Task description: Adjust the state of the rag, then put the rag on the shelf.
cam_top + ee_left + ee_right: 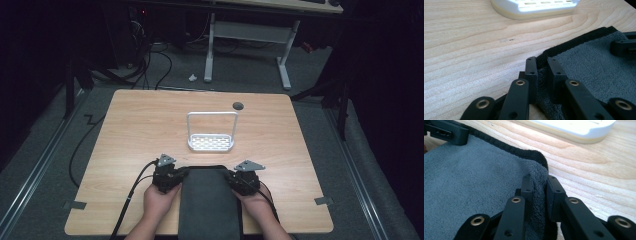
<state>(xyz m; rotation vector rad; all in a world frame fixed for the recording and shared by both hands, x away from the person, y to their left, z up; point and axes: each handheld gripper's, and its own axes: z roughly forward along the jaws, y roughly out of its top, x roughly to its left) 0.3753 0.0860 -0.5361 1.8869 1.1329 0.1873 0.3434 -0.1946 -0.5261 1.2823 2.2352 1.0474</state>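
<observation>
A dark grey towel (pixel 209 200) lies at the near edge of the wooden table (pixel 140 125) and hangs over it toward the person. My left gripper (pixel 180 175) is shut on the towel's far left corner. The left gripper view has the black-hemmed cloth (pixel 594 67) pinched between the left gripper's (pixel 541 62) two jaws. My right gripper (pixel 233 177) is shut on the far right corner, and in the right gripper view a fold of towel (pixel 474 182) sits between the right gripper's (pixel 539 180) two jaws. Each hand holds its gripper low on the table.
A white slotted rack (pixel 211 143) with a tall wire handle stands just beyond the towel, mid-table; its base (pixel 534 6) (pixel 574 127) is close ahead of both grippers. A black round cap (pixel 238 105) lies behind it. Tape patches (pixel 75 204) mark the near corners.
</observation>
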